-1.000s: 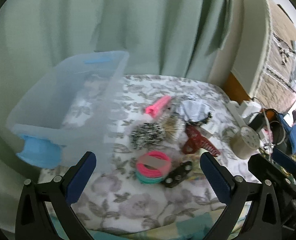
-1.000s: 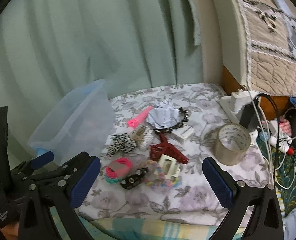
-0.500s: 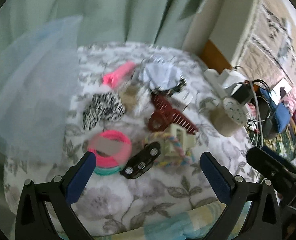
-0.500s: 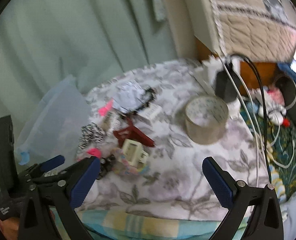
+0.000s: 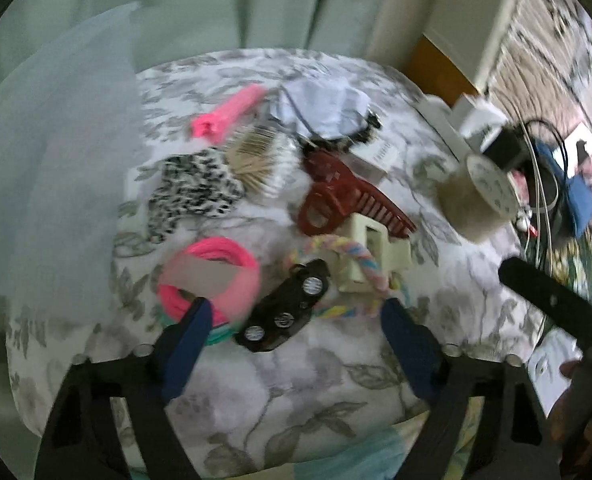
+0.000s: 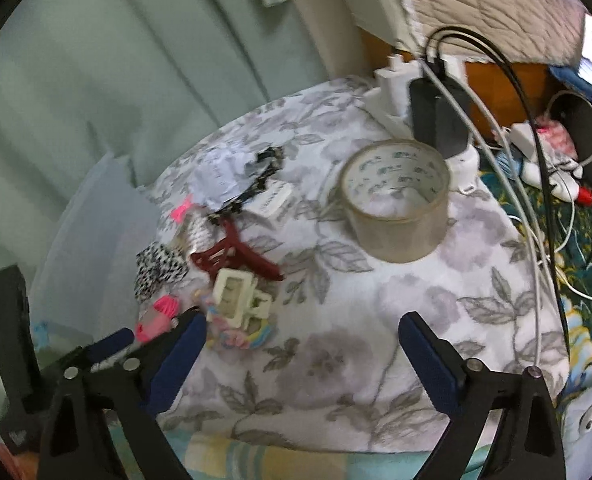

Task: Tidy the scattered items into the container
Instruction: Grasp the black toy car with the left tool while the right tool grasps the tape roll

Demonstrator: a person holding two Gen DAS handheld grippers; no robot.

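Observation:
Hair items lie scattered on a floral cloth: a black studded clip [image 5: 286, 312], pink hair ties [image 5: 212, 276], a cream claw clip [image 5: 370, 248] on a pastel braided band, a dark red claw clip [image 5: 344, 200], a black-and-white scrunchie [image 5: 192, 192], a brush [image 5: 256, 160] and a pink clip [image 5: 228, 114]. The clear blue container [image 5: 48, 160] stands at the left. My left gripper [image 5: 294, 316] is open, low over the black clip. My right gripper [image 6: 302, 334] is open and empty above bare cloth; the cream claw clip [image 6: 236, 296] is by its left finger.
A roll of clear tape [image 6: 396, 204] stands on the cloth to the right. Behind it are a white power strip [image 6: 392, 92], a black adapter [image 6: 436, 116] and trailing cables [image 6: 544, 208]. Green curtains hang behind. The cloth's front edge is near the grippers.
Both grippers have moved forward and down towards the items. The left one has swung right from the container to the black clip; the right one has swung right towards the tape.

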